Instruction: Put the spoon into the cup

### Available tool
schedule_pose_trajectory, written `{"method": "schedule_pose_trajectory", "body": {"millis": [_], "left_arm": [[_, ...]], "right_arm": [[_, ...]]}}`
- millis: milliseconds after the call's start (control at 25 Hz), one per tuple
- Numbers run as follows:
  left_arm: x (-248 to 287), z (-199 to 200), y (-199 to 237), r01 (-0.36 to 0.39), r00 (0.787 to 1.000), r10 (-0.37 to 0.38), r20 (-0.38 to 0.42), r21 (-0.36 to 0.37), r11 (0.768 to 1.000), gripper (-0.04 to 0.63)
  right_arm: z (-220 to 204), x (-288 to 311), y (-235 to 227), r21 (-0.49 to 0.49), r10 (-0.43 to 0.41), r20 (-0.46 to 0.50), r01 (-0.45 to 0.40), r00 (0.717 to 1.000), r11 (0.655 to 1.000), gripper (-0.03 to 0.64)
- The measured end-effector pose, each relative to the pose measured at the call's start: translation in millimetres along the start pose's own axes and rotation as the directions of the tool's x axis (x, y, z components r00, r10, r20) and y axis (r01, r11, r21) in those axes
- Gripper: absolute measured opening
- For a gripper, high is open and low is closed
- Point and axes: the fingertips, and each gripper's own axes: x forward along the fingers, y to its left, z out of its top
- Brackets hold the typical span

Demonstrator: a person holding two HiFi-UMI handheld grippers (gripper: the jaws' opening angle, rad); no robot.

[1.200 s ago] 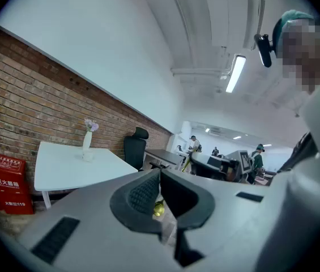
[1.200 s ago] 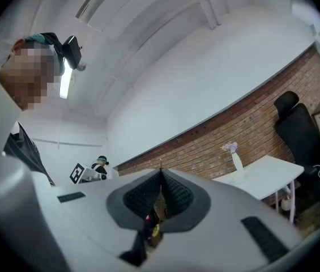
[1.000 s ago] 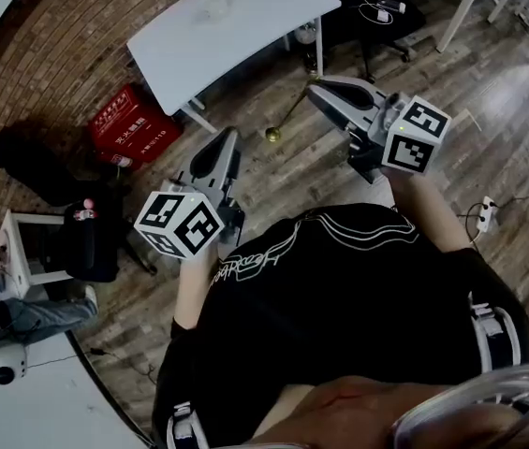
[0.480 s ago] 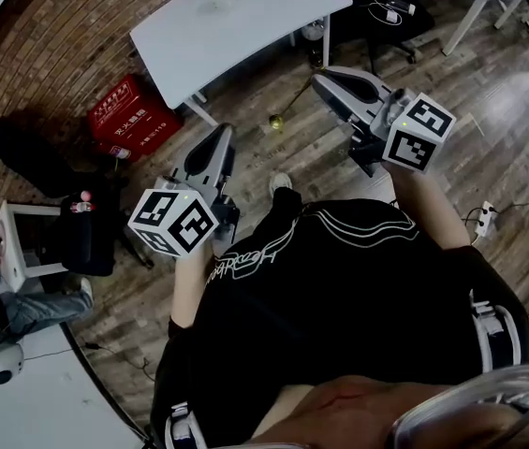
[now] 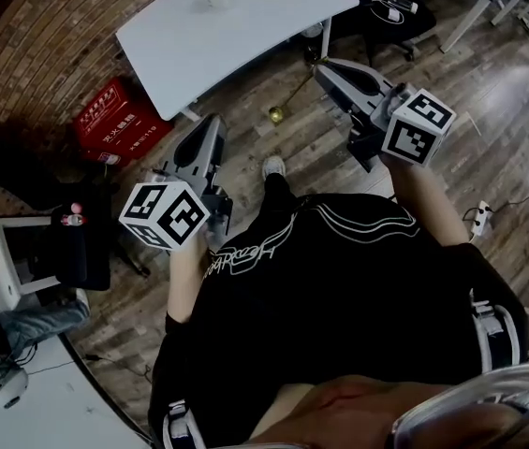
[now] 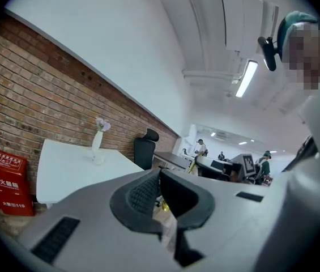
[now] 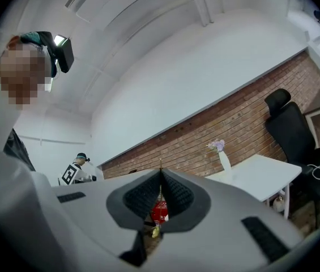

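Holding left gripper [image 5: 213, 124] and right gripper [image 5: 326, 67] forward toward table [image 5: 245, 36], fingers closed, empty

White table [image 5: 236, 26] at twelve o'clock. Red box [image 5: 114, 124] at ten o'clock. Red-brown brick wall [image 5: 58, 54]. Grey-brown plank floor [image 5: 498, 120]. Black shirt [image 5: 339, 297] with white lines. Grey left gripper [image 5: 214, 121] and right gripper [image 5: 320, 66], with black-and-white marker cubes.
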Motion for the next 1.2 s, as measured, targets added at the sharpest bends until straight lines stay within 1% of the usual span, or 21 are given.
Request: {"method": "schedule_pose_trajectory", "body": {"millis": [160,280,480,760,880,1000,1200], "left_arm": [[33.2,16.7,44.7,0.016,1.000,-0.016,-0.010,-0.023,1.000,0.009],[64.5,37.9,83.7,0.029,0.999,-0.030,-0.018,-0.029,0.999,0.009],[125.2,69.2,143.1,0.066,0.996,-0.069,-0.061,-0.040,0.997,0.009],[196.7,117.2,221.2,0.103,0.991,-0.105,-0.084,-0.026,0.994,0.009],[217.0,123.0,242.1,0.123,0.987,-0.126,-0.095,-0.027,0.992,0.009],[229.3,119.9,252.7,0.136,0.984,-0.138,-0.110,-0.026,0.990,0.009],[251.2,118.4,278.7,0.130,0.981,-0.136,-0.136,-0.051,0.990,0.009]], "right_arm": [[2.1,36.7,-33.7,0.016,-0.041,-0.012,0.041,0.999,0.999,0.000],[8.7,73.8,-64.4,0.020,-0.068,-0.018,0.069,0.998,0.997,0.000],[24.6,131.5,-120.0,0.032,-0.124,-0.021,0.125,0.992,0.992,0.000],[44.8,213.4,-186.6,0.029,-0.168,-0.014,0.168,0.986,0.985,0.000],[47.7,236.2,-205.6,0.013,-0.188,-0.005,0.188,0.982,0.982,0.000],[46.9,246.7,-218.8,0.013,-0.204,0.010,0.204,0.979,0.979,0.000],[46.8,271.3,-246.4,0.025,-0.217,0.000,0.217,0.976,0.976,0.000]]}}
